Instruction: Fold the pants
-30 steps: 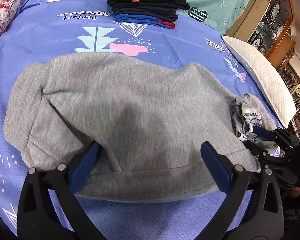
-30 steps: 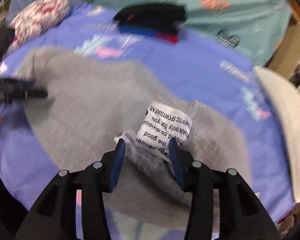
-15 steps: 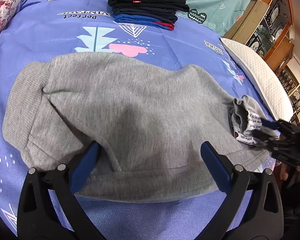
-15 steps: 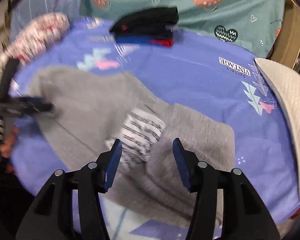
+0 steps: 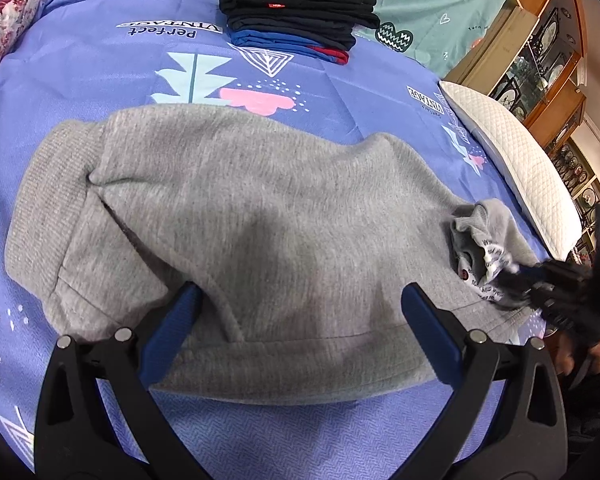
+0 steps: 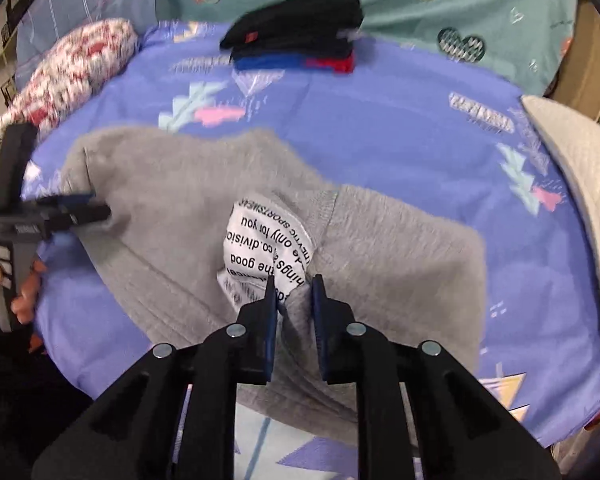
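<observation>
Grey sweatpants (image 5: 260, 220) lie folded across the purple bedsheet (image 5: 80, 60), also in the right wrist view (image 6: 172, 208). My left gripper (image 5: 296, 296) is open, its blue pads over the near hem, holding nothing. It shows from the side in the right wrist view (image 6: 100, 210). My right gripper (image 6: 294, 284) is shut on the grey waistband by the white printed label (image 6: 264, 248). In the left wrist view the right gripper (image 5: 512, 280) sits at the pants' right end.
A stack of folded dark clothes (image 5: 296, 12) lies at the far side of the bed, also in the right wrist view (image 6: 300, 36). A white quilted pillow (image 5: 516, 160) lies on the right. A floral pillow (image 6: 60, 80) is on the left. Wooden shelves (image 5: 548, 48) stand beyond.
My right gripper opened, then closed on the waistband near the label, which is now bunched up. My left gripper stayed open in place.
</observation>
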Available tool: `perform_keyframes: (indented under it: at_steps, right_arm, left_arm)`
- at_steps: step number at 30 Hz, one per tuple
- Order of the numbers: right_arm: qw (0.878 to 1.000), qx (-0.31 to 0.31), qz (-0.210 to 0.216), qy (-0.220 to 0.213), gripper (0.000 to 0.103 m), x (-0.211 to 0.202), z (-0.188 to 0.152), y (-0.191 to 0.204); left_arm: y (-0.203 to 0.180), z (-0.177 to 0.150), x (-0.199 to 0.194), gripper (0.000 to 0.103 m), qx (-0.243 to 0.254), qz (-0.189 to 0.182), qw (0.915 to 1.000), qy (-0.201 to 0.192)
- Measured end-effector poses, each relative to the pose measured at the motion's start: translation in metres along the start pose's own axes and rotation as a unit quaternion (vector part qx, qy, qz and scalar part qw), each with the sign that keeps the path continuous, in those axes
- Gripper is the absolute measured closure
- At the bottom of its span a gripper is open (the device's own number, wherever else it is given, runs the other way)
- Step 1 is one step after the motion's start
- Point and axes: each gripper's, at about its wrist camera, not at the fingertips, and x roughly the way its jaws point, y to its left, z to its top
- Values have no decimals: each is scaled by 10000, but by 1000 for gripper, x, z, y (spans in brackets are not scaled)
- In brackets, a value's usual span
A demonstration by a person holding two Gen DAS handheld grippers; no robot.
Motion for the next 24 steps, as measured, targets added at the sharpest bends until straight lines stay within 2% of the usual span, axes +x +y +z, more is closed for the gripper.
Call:
perform_keyframes:
  at_steps: [2,4,6,8,10,13,15,18,20,24]
  right_arm:
    - [9999,-82,-82,109,83,19,-10,7]
    - [9999,-84,-87,3,82,18,-13,10]
    - [9999,-35,96,-46,71,11,-12,6]
    - [9996,-70,265,-101,50,3,-12,4]
    - [9994,-301,152,-49,49,1,-14,7]
    - [9971,-712,-217,173,49,3,-20,12]
    - [9913,-1117,-598,365,49,8,-26,22]
    - [9838,-1505,-882,407,49,15,-30,30]
    - [9854,-1397,-934,273,76,16,-24,24]
    - [9895,-1029,-979,-261,78,-6,1,1]
  left_arm:
    - [0,0,0,2,-6,-5,10000,5]
    - [0,0,1,2,5,8,10000,1]
    - [0,0,1,2,6,10,10000,1]
    - [1,0,1,2,2,-3,10000,-5]
    - [0,0,1,2,-2,0,10000,-4]
    - [0,0,1,2,0,-1,10000,-4]
    - [0,0,1,2,-4,-6,10000,-6]
    - [0,0,1,2,0,-5,10000,-7]
    - [0,0,1,2,3,-23,10000,-9]
    - [1,-1,-1,2,-18,-73,10000,-29]
